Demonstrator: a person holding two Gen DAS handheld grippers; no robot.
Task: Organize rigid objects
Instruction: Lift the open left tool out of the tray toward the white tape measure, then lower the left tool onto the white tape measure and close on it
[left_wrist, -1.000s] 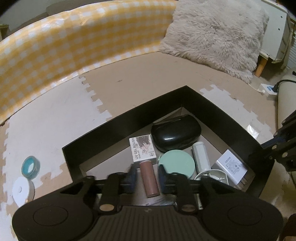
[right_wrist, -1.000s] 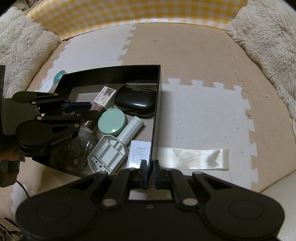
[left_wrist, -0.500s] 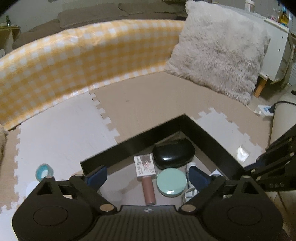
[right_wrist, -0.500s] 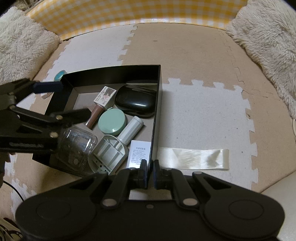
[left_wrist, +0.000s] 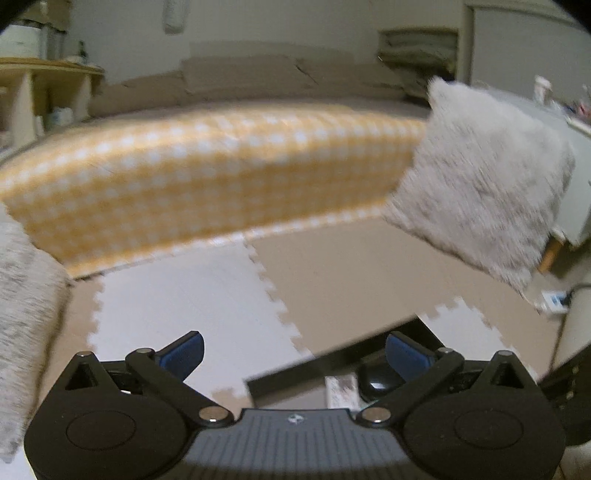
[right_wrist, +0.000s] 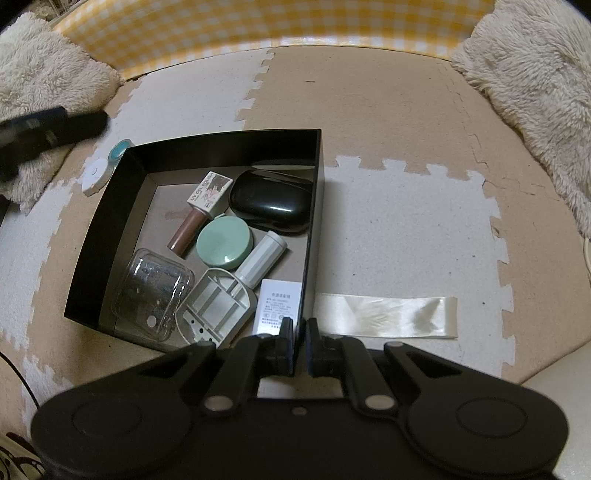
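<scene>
A black box (right_wrist: 110, 221) sits on the foam mat and holds a gel polish bottle (right_wrist: 201, 212), a black case (right_wrist: 271, 201), a green round compact (right_wrist: 224, 240), a white tube (right_wrist: 261, 264), a clear plastic case (right_wrist: 153, 291), a grey-white tray piece (right_wrist: 218, 312) and a white adapter (right_wrist: 279, 306). My right gripper (right_wrist: 300, 338) is shut and empty at the box's near right corner. My left gripper (left_wrist: 293, 350) is open and empty, raised and tilted up; the box's corner (left_wrist: 332, 356) shows low in its view. It appears blurred at the left of the right wrist view (right_wrist: 51, 127).
A teal tape roll (right_wrist: 120, 148) and a white round disc (right_wrist: 94, 176) lie outside the box's far left corner. A cream ribbon (right_wrist: 384, 315) lies on the mat to the right. Fluffy cushions (right_wrist: 535, 85) and a yellow checked barrier (left_wrist: 207, 173) ring the mat.
My left gripper opened wide, let go inside the box, then lifted up and away to the left. The clear plastic case now lies in the box. The right gripper has not moved.
</scene>
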